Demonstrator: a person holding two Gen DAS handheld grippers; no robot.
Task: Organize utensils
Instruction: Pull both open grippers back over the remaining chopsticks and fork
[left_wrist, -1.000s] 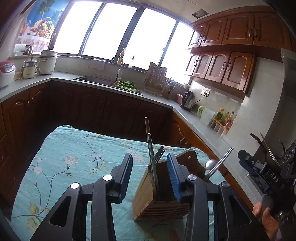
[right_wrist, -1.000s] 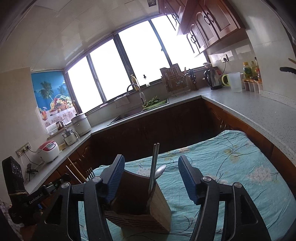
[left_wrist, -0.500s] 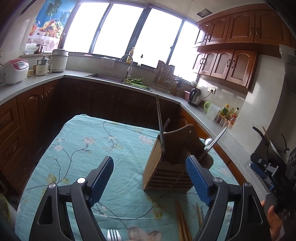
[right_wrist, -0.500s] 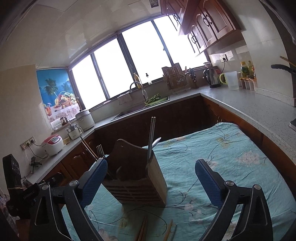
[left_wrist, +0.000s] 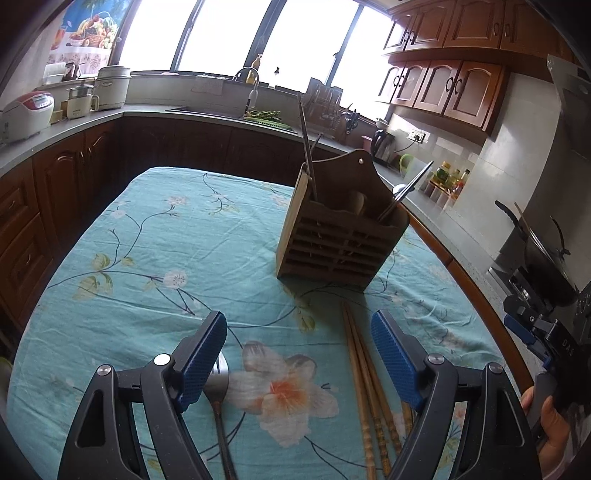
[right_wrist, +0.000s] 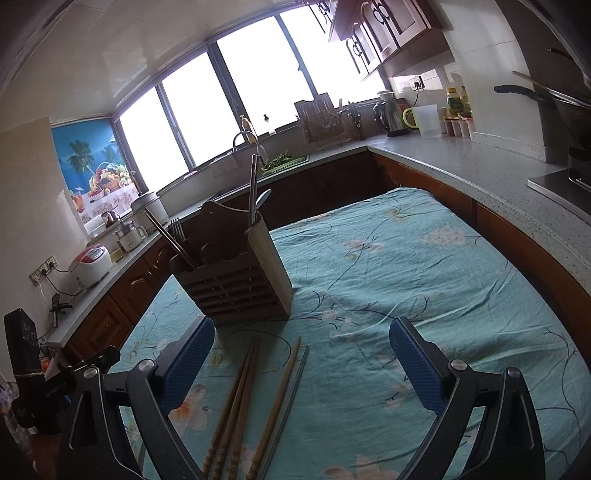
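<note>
In the left wrist view the left claw (left_wrist: 299, 354) hangs over the floral tablecloth (left_wrist: 155, 243) with its blue pads set wide and nothing between them but cloth, so it has hold of nothing; the spread reads as a hand readied for its next pick; the fork (left_wrist: 218, 391) lies just beside and partly under the left-hand pad, handle running back toward the camera, so a small shift that way would probably bracket it; the wooden chopsticks (left_wrist: 364, 387) lie just inside the right-hand pad, tips pointing ahead; straight ahead and a little right of the claw stands the wooden utensil holder (left_wrist: 340, 243), upright, with metal chopsticks (left_wrist: 308, 147) leaning out of its left compartment and a spoon (left_wrist: 406, 192) slanting from its right one, each sort seemingly kept to its own slot; the right claw's body shows at the far right edge with a hand (left_wrist: 550, 424) on its grip. In the right wrist view the right claw (right_wrist: 301, 354) is likewise wide open and empty; the wooden chopsticks (right_wrist: 240, 402) lie between its pads nearer the left-hand one, with a grey metal pair (right_wrist: 295, 387) just right of them; the utensil holder (right_wrist: 236, 280) stands ahead and left, a fork (right_wrist: 178, 229) upright in its far compartment; loose pieces remain, so sorting seems unfinished.
</note>
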